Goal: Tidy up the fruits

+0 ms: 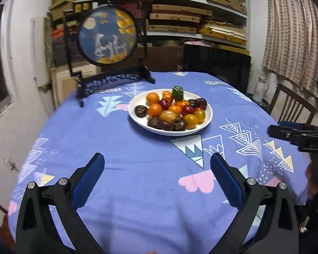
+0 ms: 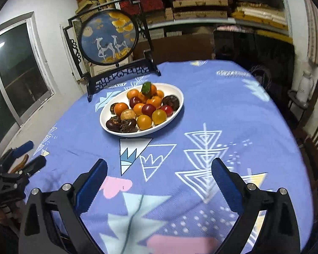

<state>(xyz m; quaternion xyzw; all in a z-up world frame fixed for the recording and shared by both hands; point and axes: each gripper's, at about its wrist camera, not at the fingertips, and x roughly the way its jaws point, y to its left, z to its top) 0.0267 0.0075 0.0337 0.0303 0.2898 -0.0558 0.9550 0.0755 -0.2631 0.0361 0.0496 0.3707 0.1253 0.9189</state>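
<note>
Left wrist view shows a curtain [image 1: 294, 31] and chair [image 1: 290, 103] at right, plus the right tool [image 1: 286, 132] poking in over the counter's [image 1: 116, 148] right edge. Right wrist view instead shows a window [image 2: 17, 74] at left and the left tool [image 2: 29, 154] by the counter's left edge. Both tools stand wide apart with nothing between them. The plate [image 1: 137, 118] of fruits [image 1: 171, 111] sits toward the counter's far edge, before a round painted screen [image 1: 107, 36], well apart from either tool.
</note>
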